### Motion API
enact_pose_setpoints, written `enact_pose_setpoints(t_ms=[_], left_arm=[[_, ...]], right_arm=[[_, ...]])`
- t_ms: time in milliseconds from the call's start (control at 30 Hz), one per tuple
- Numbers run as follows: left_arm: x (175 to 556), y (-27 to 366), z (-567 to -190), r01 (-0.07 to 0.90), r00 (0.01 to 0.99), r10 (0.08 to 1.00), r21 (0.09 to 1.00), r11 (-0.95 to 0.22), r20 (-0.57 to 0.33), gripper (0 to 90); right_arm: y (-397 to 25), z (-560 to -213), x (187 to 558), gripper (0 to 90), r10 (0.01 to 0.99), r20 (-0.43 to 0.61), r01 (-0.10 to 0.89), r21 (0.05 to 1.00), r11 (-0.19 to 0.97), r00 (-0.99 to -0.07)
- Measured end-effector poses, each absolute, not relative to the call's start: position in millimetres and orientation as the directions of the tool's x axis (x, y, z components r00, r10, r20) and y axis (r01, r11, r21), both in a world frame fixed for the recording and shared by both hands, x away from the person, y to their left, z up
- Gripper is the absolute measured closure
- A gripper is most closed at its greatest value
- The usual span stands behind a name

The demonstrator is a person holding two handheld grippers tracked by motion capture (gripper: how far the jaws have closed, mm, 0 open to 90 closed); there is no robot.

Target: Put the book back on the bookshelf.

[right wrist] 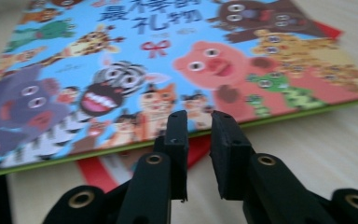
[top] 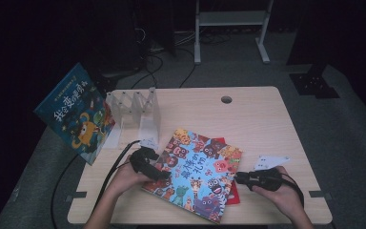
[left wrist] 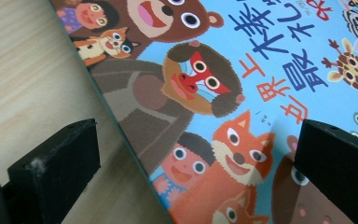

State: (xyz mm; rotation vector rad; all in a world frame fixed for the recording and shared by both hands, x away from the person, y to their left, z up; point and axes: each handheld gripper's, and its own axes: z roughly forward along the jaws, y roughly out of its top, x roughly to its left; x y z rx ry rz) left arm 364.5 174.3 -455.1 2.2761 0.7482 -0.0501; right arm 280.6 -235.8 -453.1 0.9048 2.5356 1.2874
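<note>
Colourful animal-cover picture book [top: 198, 174] is lying flat on the light wooden worktop [top: 257, 119], near-centre, turned at an angle. It is sitting on top of a thin red book [top: 233, 195], which is poking out along its right and near edges.

Left claw [top: 159, 172] is sitting at the picture book's left edge with its jaws spread wide. In the left gripper view one jaw is over bare worktop [left wrist: 23, 84] and the other over the cover [left wrist: 242, 88], so the book's edge is running between them. Can't tell whether either jaw is touching the book.

Right claw [top: 238, 179] is sitting at the book's right side, jaws nearly together with a narrow gap and nothing between them. In the right gripper view the tips [right wrist: 199, 140] are pointing at the picture book's edge [right wrist: 177, 60], just above the red book [right wrist: 98, 170].

Far left: clear plastic slotted book rack [top: 133, 112] is standing on the worktop, and a blue picture book with an orange monster cover [top: 78, 114] is leaning at the rack's left, hanging past the worktop edge.
</note>
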Motion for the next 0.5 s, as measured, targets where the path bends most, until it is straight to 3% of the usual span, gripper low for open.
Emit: enact_pose_setpoints(t_ms=[500], left_arm=[[377,179,-457,0.545,0.826,0.489,0.619,-0.565,-0.281,0.0]], right_arm=[[-214,-462,276,79.9,0.503,0.141,0.421,0.756,0.502,-0.853]])
